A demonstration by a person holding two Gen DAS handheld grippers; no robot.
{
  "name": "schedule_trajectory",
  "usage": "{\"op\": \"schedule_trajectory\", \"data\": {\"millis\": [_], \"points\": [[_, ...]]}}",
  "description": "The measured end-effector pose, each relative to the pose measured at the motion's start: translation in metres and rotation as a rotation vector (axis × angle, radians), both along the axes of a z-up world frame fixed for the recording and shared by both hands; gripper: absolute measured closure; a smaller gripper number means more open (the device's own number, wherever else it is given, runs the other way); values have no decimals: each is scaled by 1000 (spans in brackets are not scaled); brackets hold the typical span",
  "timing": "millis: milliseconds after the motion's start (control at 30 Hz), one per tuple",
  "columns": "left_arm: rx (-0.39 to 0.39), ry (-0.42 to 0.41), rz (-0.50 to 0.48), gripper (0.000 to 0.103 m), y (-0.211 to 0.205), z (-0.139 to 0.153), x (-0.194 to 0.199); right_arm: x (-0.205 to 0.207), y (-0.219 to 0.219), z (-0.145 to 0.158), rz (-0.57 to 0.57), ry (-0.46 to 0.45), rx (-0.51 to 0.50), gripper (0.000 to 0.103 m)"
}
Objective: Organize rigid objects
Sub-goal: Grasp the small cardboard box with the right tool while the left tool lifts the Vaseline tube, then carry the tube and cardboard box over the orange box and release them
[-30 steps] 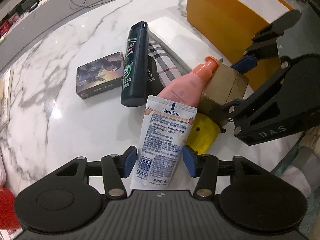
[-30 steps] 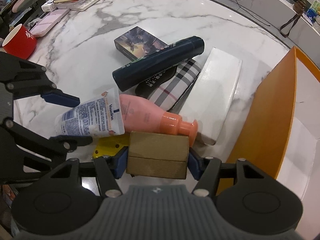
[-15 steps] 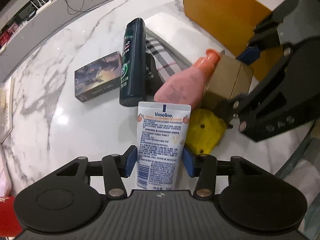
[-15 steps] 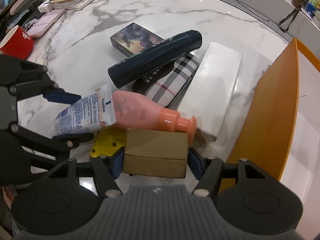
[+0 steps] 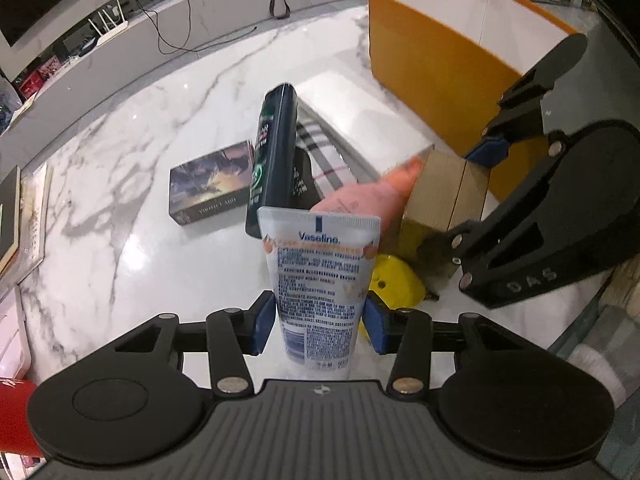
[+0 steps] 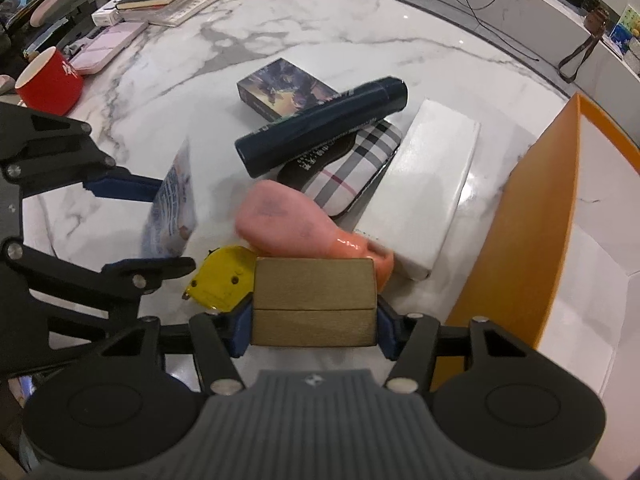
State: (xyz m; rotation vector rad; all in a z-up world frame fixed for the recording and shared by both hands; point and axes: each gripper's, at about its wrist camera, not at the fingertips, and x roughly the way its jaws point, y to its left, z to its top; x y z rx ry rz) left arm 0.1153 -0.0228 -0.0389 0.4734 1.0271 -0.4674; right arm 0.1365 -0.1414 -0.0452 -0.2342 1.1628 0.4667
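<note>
A white Vaseline tube (image 5: 320,272) stands tilted up between the blue pads of my left gripper (image 5: 318,322), whose jaws are closing and press on its sides. In the right wrist view the tube (image 6: 172,208) shows edge-on in the left gripper (image 6: 168,228). My right gripper (image 6: 314,326) is closing on a gold box (image 6: 314,292), with both pads against its ends. A pink bottle (image 6: 284,220) and a yellow tape measure (image 6: 220,276) lie just beyond the gold box.
On the marble table lie a dark bottle (image 6: 324,128), a plaid case (image 6: 352,168), a long white box (image 6: 428,192) and a picture card box (image 6: 284,88). An open orange bin (image 6: 532,220) stands at the right. A red mug (image 6: 48,80) and books sit far left.
The left jaws narrowed onto the Vaseline tube and it rose and tilted off the table. The right jaws tightened on the gold box. The pink bottle shifted a little.
</note>
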Motion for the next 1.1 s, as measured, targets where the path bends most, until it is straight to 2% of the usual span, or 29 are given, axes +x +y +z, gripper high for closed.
{"op": "schedule_trajectory", "data": {"millis": [200, 467, 700, 900, 1100], "points": [[-19, -26, 26, 50, -3, 16, -5, -10, -1, 20, 27, -77, -17, 44], [-47, -87, 49, 50, -10, 47, -7, -17, -15, 52, 4, -148, 9, 44], [-127, -138, 65, 50, -27, 81, -3, -20, -44, 88, -49, -239, 29, 44], [-200, -154, 19, 50, -60, 106, 1, -24, -82, 110, -107, -290, -2, 44], [-244, -150, -68, 50, -105, 112, 7, -27, -124, 111, -165, -287, -57, 44]]}}
